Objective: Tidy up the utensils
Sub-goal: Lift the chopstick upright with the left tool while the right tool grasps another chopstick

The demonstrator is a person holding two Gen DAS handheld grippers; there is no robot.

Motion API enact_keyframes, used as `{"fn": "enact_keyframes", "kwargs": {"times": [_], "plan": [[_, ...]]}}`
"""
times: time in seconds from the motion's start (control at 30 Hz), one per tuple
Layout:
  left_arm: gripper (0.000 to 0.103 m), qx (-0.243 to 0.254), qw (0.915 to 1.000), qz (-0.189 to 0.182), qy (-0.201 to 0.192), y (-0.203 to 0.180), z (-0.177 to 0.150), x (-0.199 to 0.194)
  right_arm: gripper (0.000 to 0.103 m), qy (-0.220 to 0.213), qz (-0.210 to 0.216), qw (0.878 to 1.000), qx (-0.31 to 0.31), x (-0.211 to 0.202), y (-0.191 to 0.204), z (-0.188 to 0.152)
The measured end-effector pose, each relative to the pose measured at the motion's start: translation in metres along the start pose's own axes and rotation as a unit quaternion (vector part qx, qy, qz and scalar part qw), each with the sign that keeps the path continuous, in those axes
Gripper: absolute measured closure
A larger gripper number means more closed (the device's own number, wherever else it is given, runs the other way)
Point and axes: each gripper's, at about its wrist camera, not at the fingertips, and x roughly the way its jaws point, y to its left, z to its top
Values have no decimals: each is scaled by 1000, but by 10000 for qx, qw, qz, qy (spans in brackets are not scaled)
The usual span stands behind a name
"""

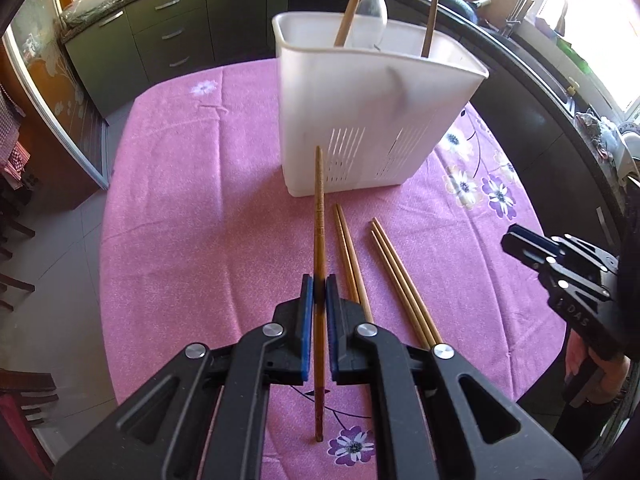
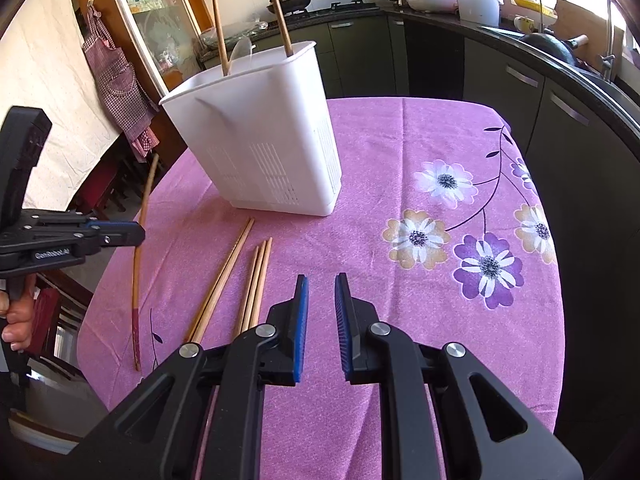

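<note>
Left gripper (image 1: 319, 300): jaws clamped on dark chopstick (image 1: 319, 216), lifted off surface (image 1: 180, 200), before white holder (image 1: 376, 120). Right gripper (image 2: 321, 320): jaws narrowly parted, empty. Risk: thin stick pivoting, catching holder's rim

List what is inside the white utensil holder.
Two wooden chopsticks and a spoon stick up out of the white utensil holder. Its opaque walls hide their lower ends and anything else inside.
</note>
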Motion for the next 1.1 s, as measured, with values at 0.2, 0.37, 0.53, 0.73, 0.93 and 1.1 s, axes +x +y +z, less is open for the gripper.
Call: {"fn": "enact_keyframes", "kwargs": {"times": [0.2, 0.37, 0.53, 0.73, 0.93, 1.1], "plan": [[96, 14, 9992, 26, -396, 14, -13, -33, 82, 268, -55, 9994, -216, 21, 15, 1], [96, 27, 9984, -19, -563, 17, -22, -49, 82, 474, -113, 9981, -367, 39, 26, 5], [96, 100, 9974, -44, -717, 16, -27, -58, 82, 806, -109, 9954, -502, 62, 37, 6], [96, 177, 9968, -49, -773, 16, -32, -61, 83, 1100, -48, 9920, -618, 80, 49, 5], [96, 203, 9966, -77, -792, 16, -33, -63, 85, 1229, -155, 9895, -750, 88, 57, 4], [96, 203, 9965, -80, -803, 18, -34, -63, 87, 1288, -269, 9876, -860, 92, 64, 1]]}}
